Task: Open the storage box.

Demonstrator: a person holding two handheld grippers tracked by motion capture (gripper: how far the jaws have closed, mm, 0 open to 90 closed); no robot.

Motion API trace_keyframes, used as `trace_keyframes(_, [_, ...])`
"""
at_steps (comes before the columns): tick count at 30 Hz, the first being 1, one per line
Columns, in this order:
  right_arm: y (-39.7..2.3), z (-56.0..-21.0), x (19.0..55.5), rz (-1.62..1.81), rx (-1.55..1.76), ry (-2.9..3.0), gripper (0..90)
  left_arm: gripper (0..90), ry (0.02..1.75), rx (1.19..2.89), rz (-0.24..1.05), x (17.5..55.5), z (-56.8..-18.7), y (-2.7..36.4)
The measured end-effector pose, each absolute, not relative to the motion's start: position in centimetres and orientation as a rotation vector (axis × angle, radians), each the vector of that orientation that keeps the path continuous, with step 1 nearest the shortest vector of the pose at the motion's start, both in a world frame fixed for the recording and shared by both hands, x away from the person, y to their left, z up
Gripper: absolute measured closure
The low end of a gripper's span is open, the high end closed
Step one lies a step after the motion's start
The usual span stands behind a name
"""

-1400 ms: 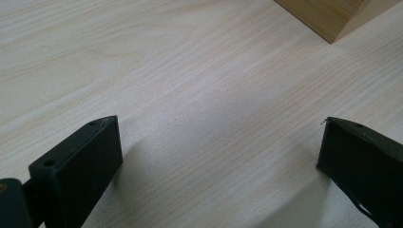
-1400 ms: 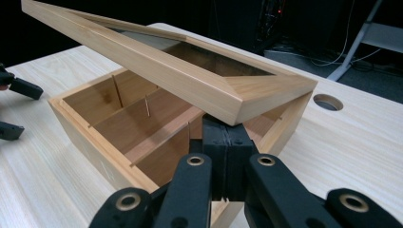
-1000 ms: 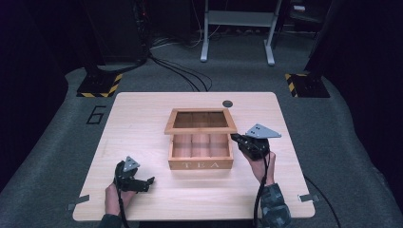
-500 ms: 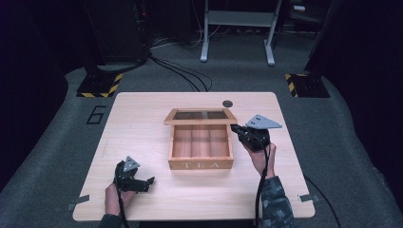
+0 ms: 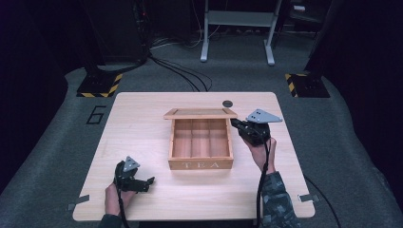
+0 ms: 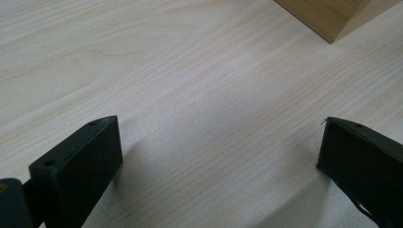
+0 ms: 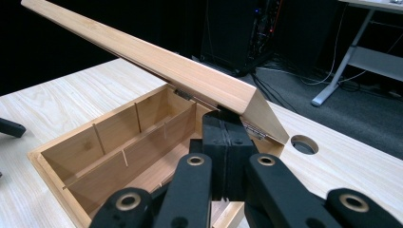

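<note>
High view: tea box [image 5: 201, 164] mid-table, lid [image 5: 200, 114] raised at the far side; right gripper [image 5: 236, 124] at the lid's right corner, left gripper [image 5: 148, 181] resting near-left, well apart. Left gripper view: jaws wide, nothing but table [image 6: 199, 90] between them. Right gripper view: jaws closed tight together, tips under the lid's edge [image 7: 157, 59], propping not pinching. Lid looks light, stiff, hinged, smooth wood; likely slips, so push under the free edge near the corner.

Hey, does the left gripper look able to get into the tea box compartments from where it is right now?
Probably yes. The left gripper rests open on bare table near the tea box; the lid is propped up by the shut right gripper, leaving the compartments open from above.
</note>
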State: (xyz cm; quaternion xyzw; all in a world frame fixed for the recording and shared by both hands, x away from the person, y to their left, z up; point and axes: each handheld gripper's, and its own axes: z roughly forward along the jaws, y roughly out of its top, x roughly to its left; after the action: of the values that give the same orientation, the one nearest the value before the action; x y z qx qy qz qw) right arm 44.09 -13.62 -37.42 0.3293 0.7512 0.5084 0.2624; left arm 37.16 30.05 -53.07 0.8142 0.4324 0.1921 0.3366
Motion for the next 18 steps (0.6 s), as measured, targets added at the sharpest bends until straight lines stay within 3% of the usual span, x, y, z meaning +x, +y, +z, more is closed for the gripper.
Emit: trace_keyframes(18, [-13.60,-37.30,44.24,1.374,0.884,2.034,90.0,0.6,1.127,2.123,0.500,37.16,-53.07,30.05])
